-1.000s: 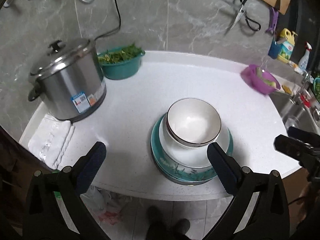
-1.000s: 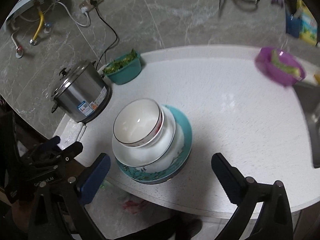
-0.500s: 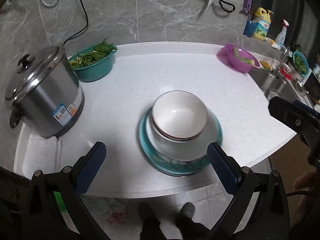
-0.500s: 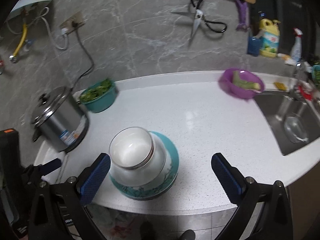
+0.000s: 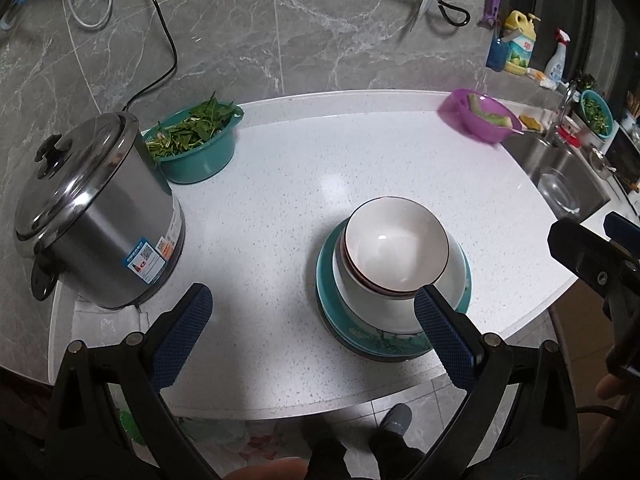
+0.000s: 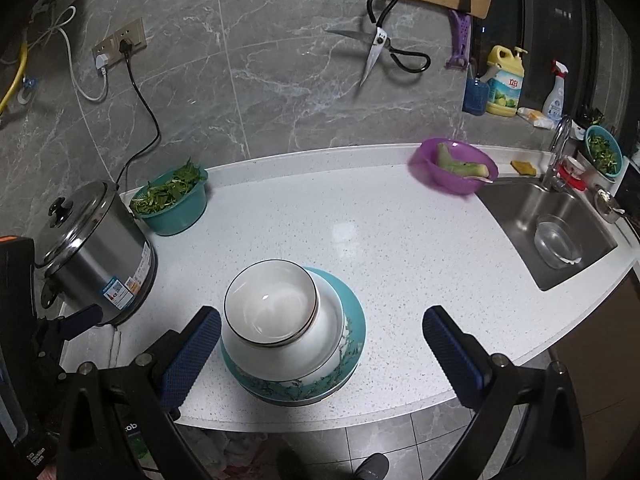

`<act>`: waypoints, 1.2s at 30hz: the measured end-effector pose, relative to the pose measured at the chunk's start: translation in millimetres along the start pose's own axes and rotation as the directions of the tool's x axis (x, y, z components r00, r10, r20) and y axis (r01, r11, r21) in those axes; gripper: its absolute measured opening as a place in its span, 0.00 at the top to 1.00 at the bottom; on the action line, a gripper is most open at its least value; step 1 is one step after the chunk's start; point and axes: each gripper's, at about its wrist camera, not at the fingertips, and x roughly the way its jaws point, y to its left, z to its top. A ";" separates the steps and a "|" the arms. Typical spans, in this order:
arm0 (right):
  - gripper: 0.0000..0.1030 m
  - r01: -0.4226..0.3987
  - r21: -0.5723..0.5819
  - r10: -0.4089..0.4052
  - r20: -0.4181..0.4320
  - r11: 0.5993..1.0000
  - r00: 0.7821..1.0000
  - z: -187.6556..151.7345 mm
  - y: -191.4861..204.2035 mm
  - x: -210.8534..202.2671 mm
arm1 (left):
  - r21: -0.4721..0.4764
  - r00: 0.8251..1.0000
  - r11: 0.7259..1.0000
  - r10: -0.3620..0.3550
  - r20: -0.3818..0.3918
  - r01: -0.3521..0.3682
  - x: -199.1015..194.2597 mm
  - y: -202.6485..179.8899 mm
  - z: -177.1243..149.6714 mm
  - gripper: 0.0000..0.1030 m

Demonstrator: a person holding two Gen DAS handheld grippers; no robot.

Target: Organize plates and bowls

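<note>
Altogether one stack (image 6: 288, 332): two nested bowls (image 5: 394, 250) on a teal plate (image 6: 352, 320), near the tabletop (image 6: 400, 248) front edge. Both tongs, left (image 5: 308, 330) and right (image 6: 322, 350), gape empty; bare tabletop stretches rightward.

Both views pulled back and higher than a second ago, stack of bowls (image 6: 280, 320) on teal plate (image 6: 352, 320) now smaller and nearer the counter's front edge, sink (image 6: 552, 224) newly in view at right, left gripper (image 5: 312, 332) and right gripper (image 6: 320, 348) wide apart and clear of the stack
</note>
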 end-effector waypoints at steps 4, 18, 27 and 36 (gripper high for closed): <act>0.00 0.001 -0.002 -0.001 0.009 1.000 1.000 3.8 0.3 -2.9 | -0.009 1.000 1.000 -0.002 0.004 0.002 0.8 1.3 3.6 0.00; 0.00 -0.001 0.004 0.001 -0.014 1.000 1.000 11.2 -7.5 4.9 | -0.011 1.000 1.000 -0.008 0.019 0.008 4.9 -12.0 18.5 0.00; 0.00 -0.001 0.006 0.002 -0.036 1.000 0.999 12.3 -14.3 10.8 | -0.007 1.000 1.000 -0.006 0.020 0.007 9.4 -16.2 23.5 0.00; 0.00 -0.005 0.004 0.005 -0.043 1.000 0.999 14.0 -15.9 14.3 | -0.010 1.000 1.000 -0.003 0.020 0.003 11.2 -15.5 25.0 0.00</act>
